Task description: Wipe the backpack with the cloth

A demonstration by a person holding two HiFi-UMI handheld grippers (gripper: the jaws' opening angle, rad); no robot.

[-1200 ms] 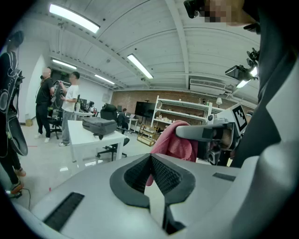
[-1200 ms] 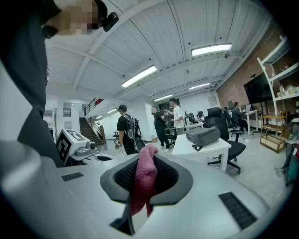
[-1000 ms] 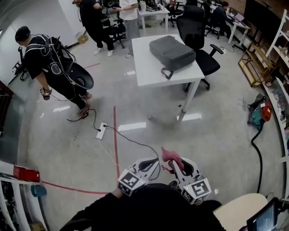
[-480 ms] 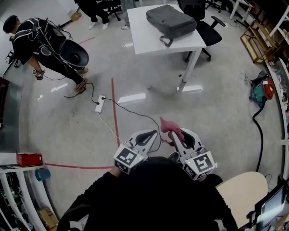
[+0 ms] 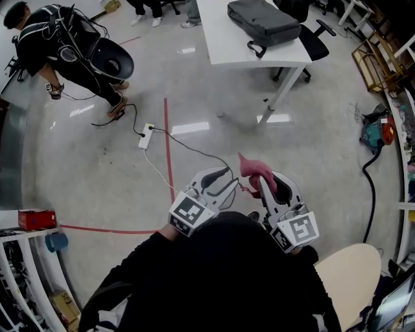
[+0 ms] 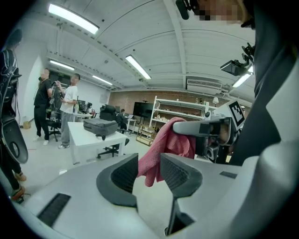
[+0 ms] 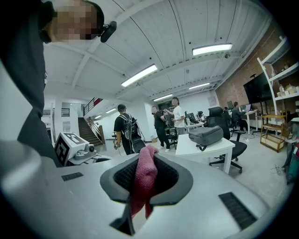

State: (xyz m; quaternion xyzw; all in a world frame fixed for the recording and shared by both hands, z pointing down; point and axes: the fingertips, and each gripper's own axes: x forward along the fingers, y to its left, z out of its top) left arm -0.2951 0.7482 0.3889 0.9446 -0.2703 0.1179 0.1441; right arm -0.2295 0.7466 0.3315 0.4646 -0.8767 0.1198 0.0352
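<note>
Big picture from my end: mostly glossy grey floor (image 5: 311, 168), with a red tape line (image 5: 167, 142) running across it. The white table (image 5: 227, 45) sits at the top of the head view, well away from both grippers. A person in black (image 5: 58, 45) is bent over at the top left, and a black office chair (image 5: 314, 35) is tucked in at the table's far side.

The grey backpack (image 5: 262, 19) lies flat on that table near its right edge, one strap hanging over the edge. Nothing is touching it.

Both grippers are held low in front of me, side by side. The left gripper (image 5: 225, 180) has just been opening its jaws, and they stand apart now. In the left gripper view the cloth's loose end shows in the gap, but the pads aren't pressing on it. The right gripper (image 5: 262, 185) is clamped tight on the pink cloth (image 5: 251, 170), which is bunched between its pads, with a tuft poking out above them and a tail drooping below.

Smallest bit: a white power strip (image 5: 146, 136) on the floor with its cable snaking toward me.
</note>
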